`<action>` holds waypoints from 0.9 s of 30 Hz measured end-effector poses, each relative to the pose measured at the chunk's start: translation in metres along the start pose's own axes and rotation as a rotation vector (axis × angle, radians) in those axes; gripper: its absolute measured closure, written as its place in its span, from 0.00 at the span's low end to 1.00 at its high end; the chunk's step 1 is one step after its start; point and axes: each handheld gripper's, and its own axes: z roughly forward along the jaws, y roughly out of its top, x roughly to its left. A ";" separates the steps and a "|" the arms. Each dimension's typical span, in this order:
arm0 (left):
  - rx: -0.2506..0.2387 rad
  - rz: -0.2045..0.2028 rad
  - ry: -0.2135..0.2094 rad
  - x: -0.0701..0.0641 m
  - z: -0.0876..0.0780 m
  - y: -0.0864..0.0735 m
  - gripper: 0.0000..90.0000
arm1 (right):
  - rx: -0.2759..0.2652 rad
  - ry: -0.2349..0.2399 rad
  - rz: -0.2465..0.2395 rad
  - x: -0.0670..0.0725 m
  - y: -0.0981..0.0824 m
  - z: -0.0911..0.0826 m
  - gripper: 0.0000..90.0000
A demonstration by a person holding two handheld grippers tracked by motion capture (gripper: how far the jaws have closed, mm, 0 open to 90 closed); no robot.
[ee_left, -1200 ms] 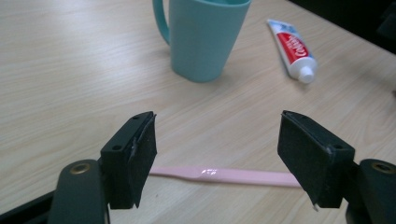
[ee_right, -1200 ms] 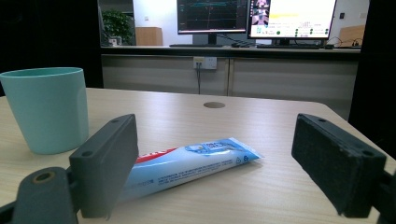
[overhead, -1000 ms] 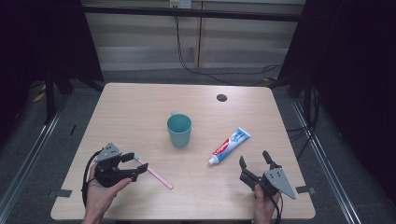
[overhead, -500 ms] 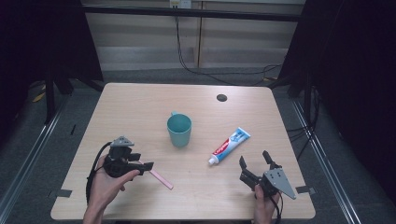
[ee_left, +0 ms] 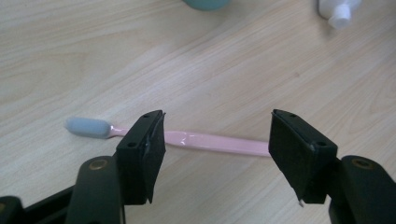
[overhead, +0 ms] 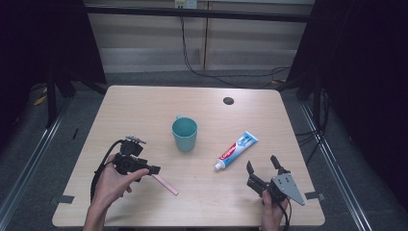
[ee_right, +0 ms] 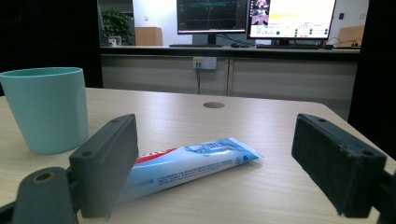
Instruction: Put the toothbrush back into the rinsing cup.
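The left gripper (ee_left: 215,149) is hanging over the toothbrush (ee_left: 196,141), jaws spread either side of the pink handle and just now narrowing, pads not touching it. The toothbrush is lying flat near the table's (overhead: 144,106) front left, bare wood all around it. Its long axis is running diagonally, one end under the gripper, the other toward the front edge. The right gripper (overhead: 263,167) is sitting near the front right corner, jaws wide, facing the toothpaste (overhead: 235,150); the cup (overhead: 184,134) is standing mid-table.
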 end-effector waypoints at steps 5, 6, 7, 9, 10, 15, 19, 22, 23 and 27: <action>0.066 -0.042 0.020 0.007 0.002 0.004 0.42 | 0.000 0.000 -0.001 0.000 0.000 0.000 0.16; 0.076 -0.049 0.027 0.008 0.002 0.005 0.42 | 0.000 0.001 -0.001 0.000 0.000 0.000 0.16; 0.091 -0.057 0.026 0.010 0.002 0.005 0.42 | 0.001 0.001 -0.001 0.000 0.000 0.000 0.16; 0.113 -0.078 0.035 0.011 0.003 0.004 0.42 | 0.001 0.001 -0.001 0.000 0.000 0.000 0.16; 0.126 -0.095 0.040 0.013 0.005 0.004 0.42 | 0.000 0.000 -0.001 0.000 0.000 0.000 0.16; 0.157 -0.113 0.030 0.013 0.009 0.004 0.41 | 0.001 0.000 0.000 0.000 0.000 0.000 0.16; 0.194 -0.132 0.032 0.011 0.018 0.005 0.39 | 0.000 0.000 -0.001 0.000 0.000 0.000 0.16; 0.218 -0.132 0.030 0.009 0.023 0.005 0.38 | 0.000 0.000 -0.001 0.000 0.000 0.000 0.16; 0.222 -0.134 0.032 0.008 0.024 0.005 0.38 | 0.001 0.000 -0.001 0.000 0.000 0.000 0.16; 0.248 -0.147 0.026 0.009 0.028 0.005 0.37 | -0.001 0.001 0.000 0.000 0.000 0.000 0.16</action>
